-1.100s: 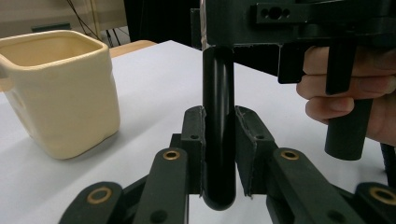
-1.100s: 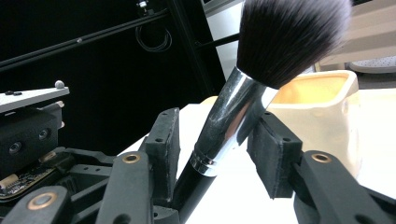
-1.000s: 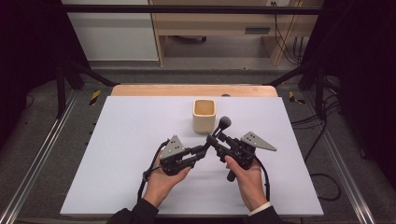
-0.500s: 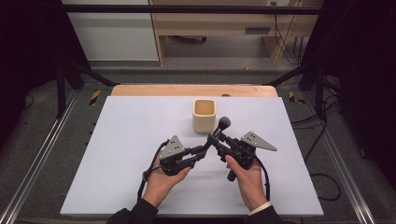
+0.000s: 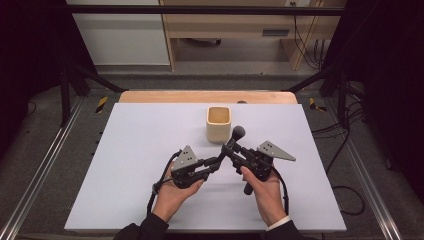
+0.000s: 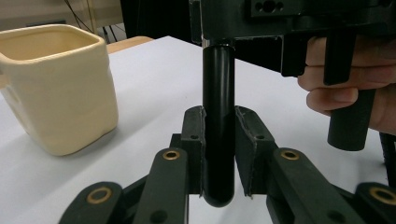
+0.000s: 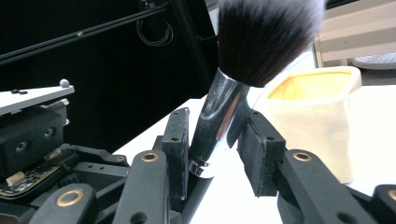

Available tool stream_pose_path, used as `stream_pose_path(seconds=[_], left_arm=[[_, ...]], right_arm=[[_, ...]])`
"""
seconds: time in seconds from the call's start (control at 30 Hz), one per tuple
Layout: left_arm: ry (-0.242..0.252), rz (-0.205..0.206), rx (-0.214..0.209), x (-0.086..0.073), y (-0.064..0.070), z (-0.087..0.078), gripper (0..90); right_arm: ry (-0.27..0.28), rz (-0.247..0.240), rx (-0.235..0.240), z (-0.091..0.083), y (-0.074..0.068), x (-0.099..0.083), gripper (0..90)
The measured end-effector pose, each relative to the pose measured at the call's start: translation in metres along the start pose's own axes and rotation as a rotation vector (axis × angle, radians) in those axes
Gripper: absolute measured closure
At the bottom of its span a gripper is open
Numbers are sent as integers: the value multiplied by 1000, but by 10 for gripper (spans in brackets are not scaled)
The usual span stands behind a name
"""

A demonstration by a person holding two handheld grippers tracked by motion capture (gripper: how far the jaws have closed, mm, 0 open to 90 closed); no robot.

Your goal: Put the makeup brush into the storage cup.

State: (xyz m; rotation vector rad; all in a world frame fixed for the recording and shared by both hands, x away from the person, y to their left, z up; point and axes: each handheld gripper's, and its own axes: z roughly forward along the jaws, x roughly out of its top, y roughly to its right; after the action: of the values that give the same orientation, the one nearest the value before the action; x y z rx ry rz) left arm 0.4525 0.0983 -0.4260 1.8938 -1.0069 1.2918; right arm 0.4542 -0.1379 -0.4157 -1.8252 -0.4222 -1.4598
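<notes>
1. A makeup brush (image 5: 234, 141) is held between both claws, over the middle of the worktop (image 5: 125, 165), just near of the cream cup (image 5: 218, 123). Bristles are pointed up and far.
2. Left claw (image 6: 218, 135): closed tight on the brush's black handle end. Right claw (image 7: 219, 140): jaws are set around the chrome ferrule; one pad is touching, a small gap is seen at the other, so that grip is judged loose or part-open.
3. Risk: if one claw is opened while the other's grip is slack, the brush is likely dropped or swung sideways. The smooth round ferrule is judged slippery.
4. Risk: with both claws clamped and pulled on different lines, the handle could be twisted out or pried from the pads.
5. Risk: the cup sits just beyond the bristles; a forward push could nudge or tip it.
6. Room: wide bare worktop is left on the left and near side; less on the right, where the edge is nearer. The far edge lies just behind the cup.
</notes>
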Motion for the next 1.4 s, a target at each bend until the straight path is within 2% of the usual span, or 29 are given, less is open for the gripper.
stream_pose_path(seconds=[0.23, 0.4, 0.67, 0.73, 0.83, 0.87, 0.97, 1.03, 1.1, 1.13, 1.17, 1.2, 1.23, 1.27, 1.33, 1.37, 1.4], left_arm=[[-9, 7, -5, -1, 0, 1, 745], [-10, 18, -2, -1, 1, 1, 745], [-15, 22, 0, -2, 1, 0, 740], [-24, 11, 0, -2, 0, 0, 666], [-31, 8, 14, -3, -1, -2, 574], [-31, 6, 19, -3, -2, -3, 574], [-34, 8, 41, -4, -5, -9, 471], [-37, 8, 54, -5, -8, -14, 448], [-41, 1, 65, -7, -12, -20, 354], [-37, 5, 83, -9, -16, -27, 345], [-37, 5, 83, -9, -16, -27, 327], [-29, -6, 93, -11, -20, -34, 299], [-29, -6, 93, -11, -20, -34, 279], [-18, -10, 106, -15, -25, -41, 256], [-15, -8, 114, -17, -27, -45, 231], [-11, -10, 121, -19, -28, -48, 169], [-5, 1, 139, -24, -32, -54, 162]], right_arm=[[-16, 0, 17, 0, -3, 1, 686], [-26, -29, 33, 0, -8, 3, 707], [-51, -71, 30, 1, -13, 4, 709], [-55, -84, 28, 1, -14, 6, 709], [-51, -106, 17, 1, -16, 9, 709], [-50, -112, 16, 1, -16, 10, 709], [-55, -136, 2, 0, -15, 13, 709], [-57, -141, 0, 0, -15, 14, 709], [-61, -162, -10, 1, -14, 15, 709], [-69, -176, -16, 1, -14, 15, 709], [-72, -182, -20, 1, -14, 15, 709], [-79, -189, -21, 2, -14, 16, 708], [-79, -189, -21, 2, -14, 16, 708], [-84, -207, -30, 3, -14, 17, 709], [-83, -212, -29, 3, -13, 18, 708], [-87, -228, -33, 4, -13, 20, 709], [-89, -237, -35, 5, -14, 21, 709]])
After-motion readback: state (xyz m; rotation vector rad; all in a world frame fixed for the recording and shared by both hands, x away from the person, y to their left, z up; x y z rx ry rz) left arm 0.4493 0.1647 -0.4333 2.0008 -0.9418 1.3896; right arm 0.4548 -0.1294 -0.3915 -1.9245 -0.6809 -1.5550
